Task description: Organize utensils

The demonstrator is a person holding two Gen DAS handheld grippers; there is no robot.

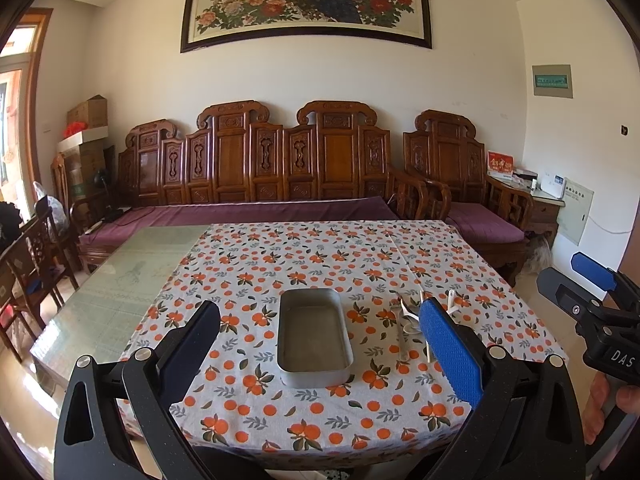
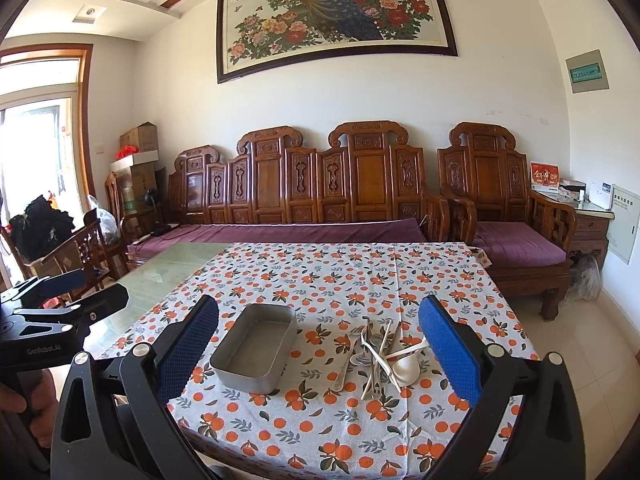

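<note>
Both tongs hovering wide open, empty, near cloth's front edge. Right gripper (image 2: 318,354) sitting nearer utensil pile (image 2: 378,358) (just right of metal tray (image 2: 256,350)), handles running mostly front-to-back. Left gripper (image 1: 320,354) facing tray, pile off to its right.

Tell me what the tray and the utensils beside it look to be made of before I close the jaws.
The tray looks like brushed metal, likely steel or aluminium: dull grey sheen, thin rolled rim. In the utensil pile, the white spoon looks plastic or ceramic, glossy and opaque; the grey spoons look metal; the pale sticks may be wood or plastic.
</note>
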